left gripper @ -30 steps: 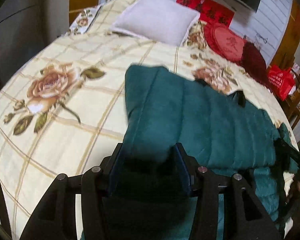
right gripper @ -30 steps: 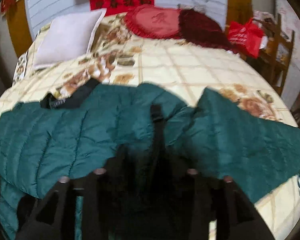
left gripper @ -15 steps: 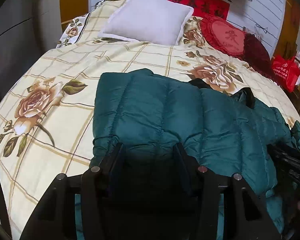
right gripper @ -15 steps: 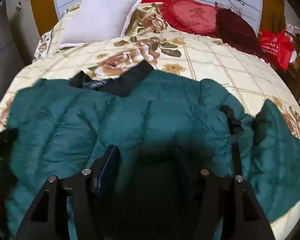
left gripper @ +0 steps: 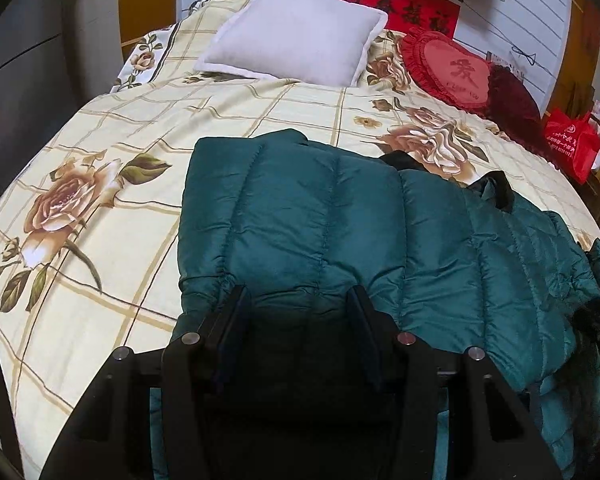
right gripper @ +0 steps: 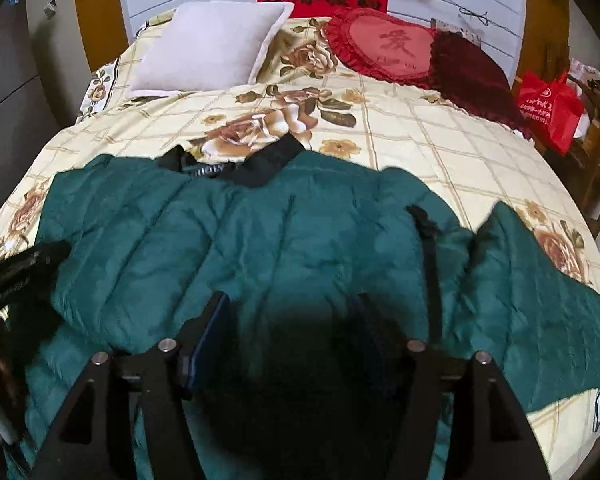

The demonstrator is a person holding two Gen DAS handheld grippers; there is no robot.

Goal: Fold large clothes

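A large teal quilted jacket (left gripper: 340,232) with a black collar (right gripper: 268,160) lies spread on the bed, its lower part folded up over the body. It also shows in the right wrist view (right gripper: 260,248). My left gripper (left gripper: 298,300) is open, with its fingers over the folded near edge at the jacket's left side. My right gripper (right gripper: 292,308) is open over the fold further right. A sleeve (right gripper: 540,300) lies out to the right. The left gripper shows at the left edge of the right wrist view (right gripper: 16,268).
The bed (left gripper: 100,220) has a cream floral checked cover. A white pillow (left gripper: 296,48), a red heart cushion (left gripper: 448,68) and a dark red cushion (left gripper: 512,104) lie at the head. A red bag (left gripper: 572,140) sits on furniture to the right.
Both grippers carried the jacket's lower edge forward over the body, let it go and drew back; the fold now lies flat.
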